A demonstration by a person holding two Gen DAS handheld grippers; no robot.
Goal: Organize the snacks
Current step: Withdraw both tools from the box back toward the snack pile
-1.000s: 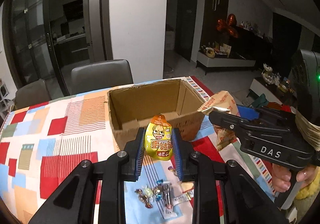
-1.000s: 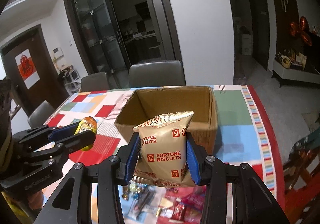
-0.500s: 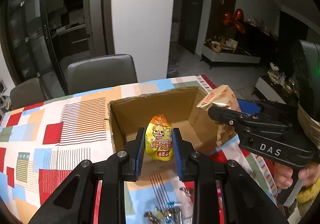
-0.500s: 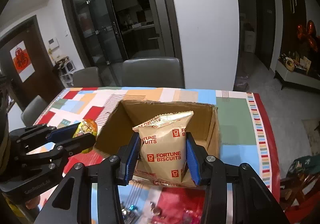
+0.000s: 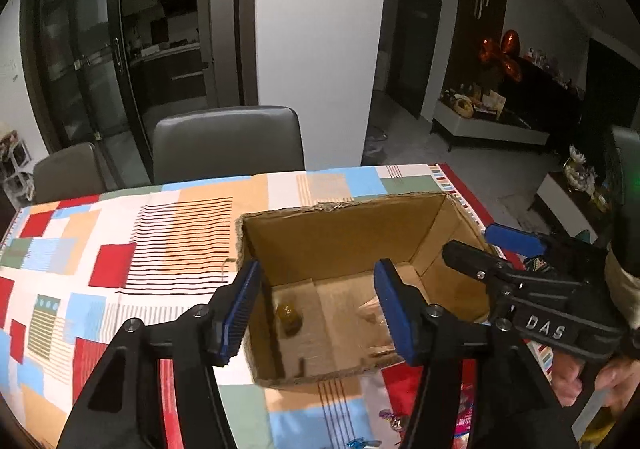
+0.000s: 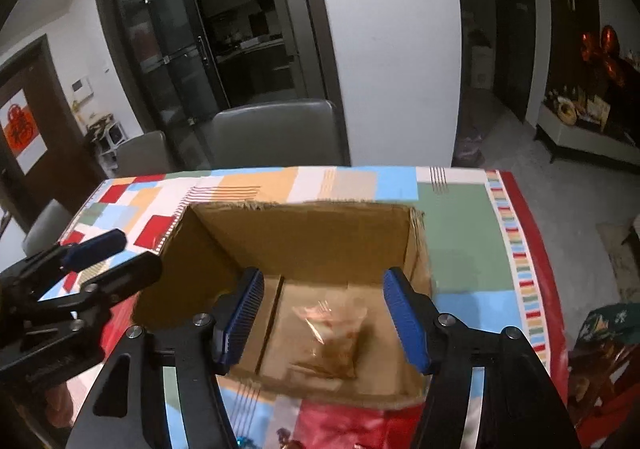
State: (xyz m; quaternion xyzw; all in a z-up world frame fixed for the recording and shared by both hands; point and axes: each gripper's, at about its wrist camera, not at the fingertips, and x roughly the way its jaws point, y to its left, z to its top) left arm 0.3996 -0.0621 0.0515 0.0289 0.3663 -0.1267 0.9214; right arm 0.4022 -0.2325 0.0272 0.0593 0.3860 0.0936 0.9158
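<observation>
An open cardboard box (image 5: 340, 241) (image 6: 304, 237) stands on the patchwork tablecloth. My left gripper (image 5: 316, 309) hovers over the box's near left part, its jaws opening with nothing between them; below, a blurred yellow snack pouch (image 5: 289, 316) lies in the box. My right gripper (image 6: 324, 313) hangs over the box's near right part, jaws opening and empty, above the blurred fortune biscuit bag (image 6: 332, 333) inside the box. Each view also shows the other gripper (image 5: 516, 249) (image 6: 96, 257) beside the box.
Loose wrapped sweets (image 5: 400, 421) lie on the cloth in front of the box. Grey chairs (image 5: 228, 145) stand behind the table's far edge. A person's hand (image 5: 580, 381) grips the right tool's handle. The table's right edge (image 6: 536, 269) runs close to the box.
Both grippers moved forward over the box and their jaws spread. The yellow pouch left the left jaws and the biscuit bag left the right jaws; both are now down inside the box.
</observation>
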